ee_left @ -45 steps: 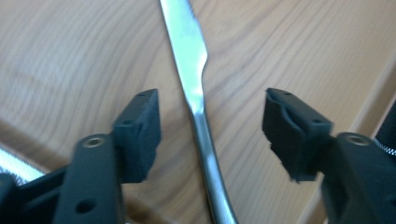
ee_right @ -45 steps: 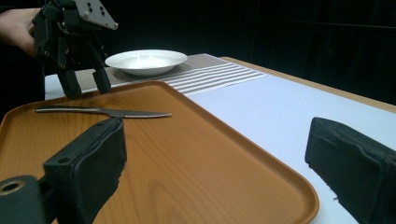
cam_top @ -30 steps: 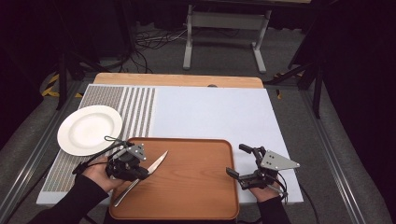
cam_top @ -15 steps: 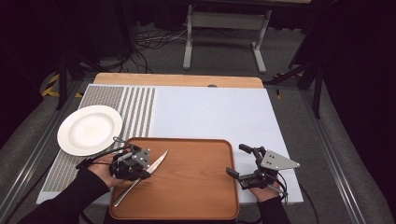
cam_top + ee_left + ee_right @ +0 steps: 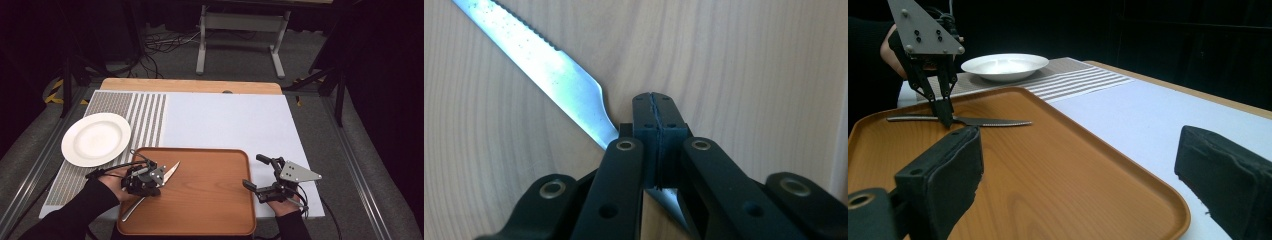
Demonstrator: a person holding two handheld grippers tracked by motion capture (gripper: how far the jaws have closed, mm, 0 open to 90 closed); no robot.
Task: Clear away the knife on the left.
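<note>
Wooden tray carries a serrated knife grasped at mid-length by the left gripper fingers, while the right gripper fingers are spread, released, at the tray's right edge.

No text, label, brand, number or sign can be read anywhere in these views. The wooden tray shows bare grain, the knife blade carries no legible stamp, the white plate is plain, and the grey plate on the right gripper shows only screw heads.
</note>
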